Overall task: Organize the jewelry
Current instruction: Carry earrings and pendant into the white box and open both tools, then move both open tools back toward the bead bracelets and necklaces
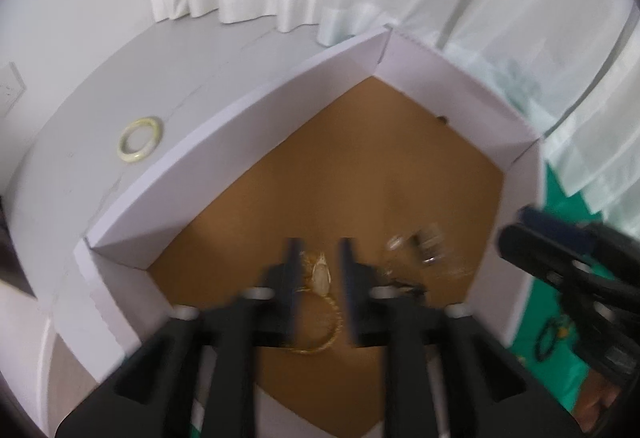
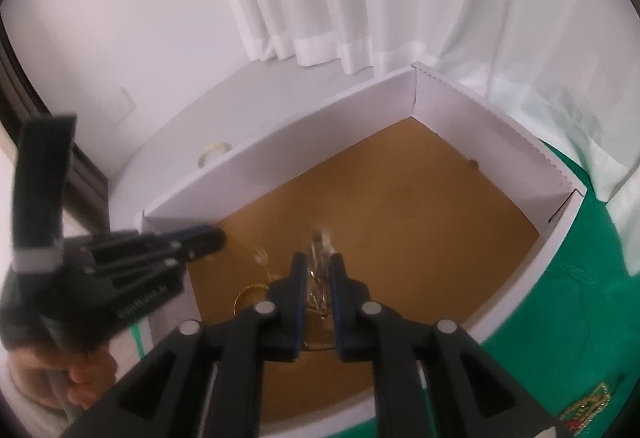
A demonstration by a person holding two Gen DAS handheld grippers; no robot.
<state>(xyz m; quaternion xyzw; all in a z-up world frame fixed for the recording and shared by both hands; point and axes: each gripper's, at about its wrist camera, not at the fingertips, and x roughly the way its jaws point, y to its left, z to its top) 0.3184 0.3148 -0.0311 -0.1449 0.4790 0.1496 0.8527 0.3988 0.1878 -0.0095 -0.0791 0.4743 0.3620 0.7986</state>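
black fingers of the left gripper (image 1: 320, 244) stood partly apart over a white-walled box (image 1: 224, 141) with a brown floor, a gold bangle (image 1: 324, 334) and pale pendant (image 1: 322, 272) lying loose between them, untouched. at two o'clock from it sat a small heap of silver pieces (image 1: 428, 244). the right gripper (image 2: 318, 258), jaws likewise parted, hung over a silvery chain cluster (image 2: 318, 282) without pinching it. outside the box, at ten o'clock, a pale bangle (image 1: 141, 139) rested on the grey floor.
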